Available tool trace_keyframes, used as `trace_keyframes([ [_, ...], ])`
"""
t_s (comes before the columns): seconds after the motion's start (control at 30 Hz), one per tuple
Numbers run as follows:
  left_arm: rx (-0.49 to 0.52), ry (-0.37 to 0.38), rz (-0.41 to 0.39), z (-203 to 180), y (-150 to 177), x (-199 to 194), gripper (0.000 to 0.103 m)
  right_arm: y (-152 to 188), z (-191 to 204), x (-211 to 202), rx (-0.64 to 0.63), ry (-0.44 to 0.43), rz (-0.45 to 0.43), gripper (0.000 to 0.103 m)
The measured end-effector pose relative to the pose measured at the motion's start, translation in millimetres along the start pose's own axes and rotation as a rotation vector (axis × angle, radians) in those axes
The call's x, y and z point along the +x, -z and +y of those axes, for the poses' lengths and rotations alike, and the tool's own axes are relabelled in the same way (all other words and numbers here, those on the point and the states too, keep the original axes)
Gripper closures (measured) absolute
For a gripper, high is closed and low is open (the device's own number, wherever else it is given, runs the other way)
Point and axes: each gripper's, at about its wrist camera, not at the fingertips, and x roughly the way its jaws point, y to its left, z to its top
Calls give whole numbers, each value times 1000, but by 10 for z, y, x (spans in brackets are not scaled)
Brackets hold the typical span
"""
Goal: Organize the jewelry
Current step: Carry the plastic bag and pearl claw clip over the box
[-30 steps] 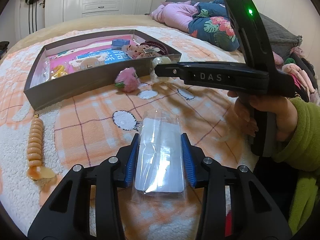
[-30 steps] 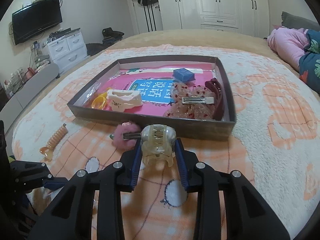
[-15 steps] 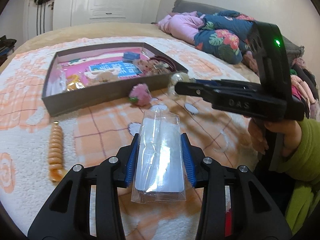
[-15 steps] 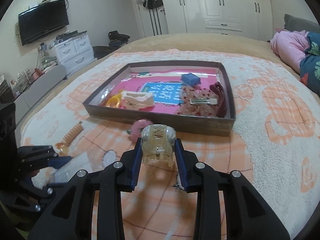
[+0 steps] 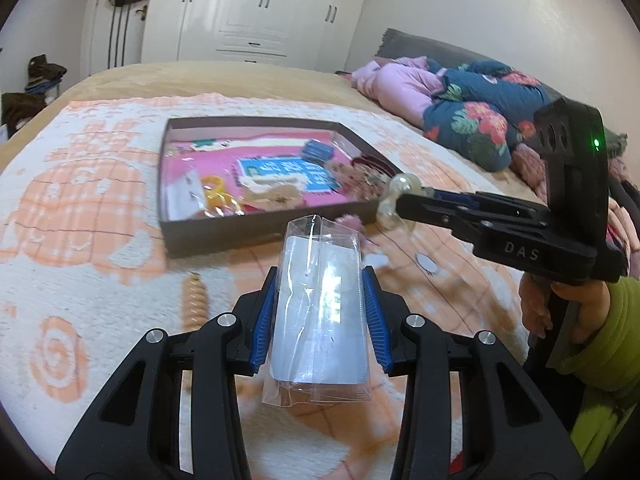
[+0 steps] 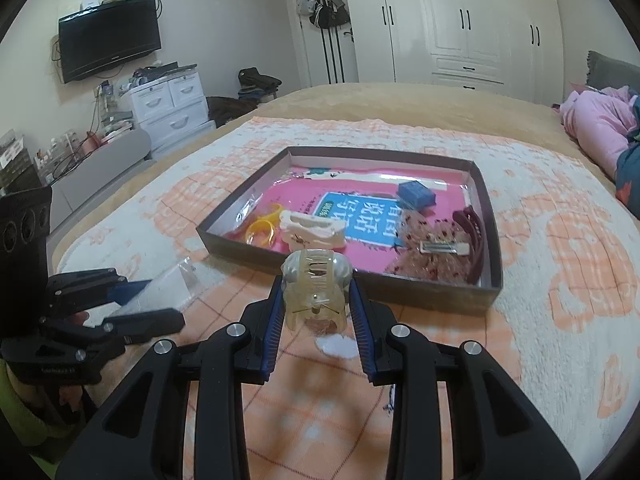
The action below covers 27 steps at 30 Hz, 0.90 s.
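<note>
Your left gripper (image 5: 320,312) is clamped on a clear bag (image 5: 320,304), low in the frame's centre. Your right gripper (image 6: 316,308) pinches a pale clip (image 6: 316,284), centre frame, just before the tray (image 6: 440,300) on the blanket (image 6: 560,280).

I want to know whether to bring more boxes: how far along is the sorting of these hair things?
Partly done. The box already holds a yellow ring, a white clip, a blue case and a dark red clip. In hand: the right tool grips a clear claw clip, and the left tool grips a plastic bag. Left on the blanket: an orange coil.
</note>
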Motion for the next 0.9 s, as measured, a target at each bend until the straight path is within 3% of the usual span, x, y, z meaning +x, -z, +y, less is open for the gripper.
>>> trace_keyframes([
  [0.5, -84, -62, -66, 456, -317, -70, 71, -282, -131, 234, 14, 21, -20, 72],
  [0.9, -89, -58, -70, 580, -699, 211, 71, -476, -436, 389, 40, 92, -33, 72],
])
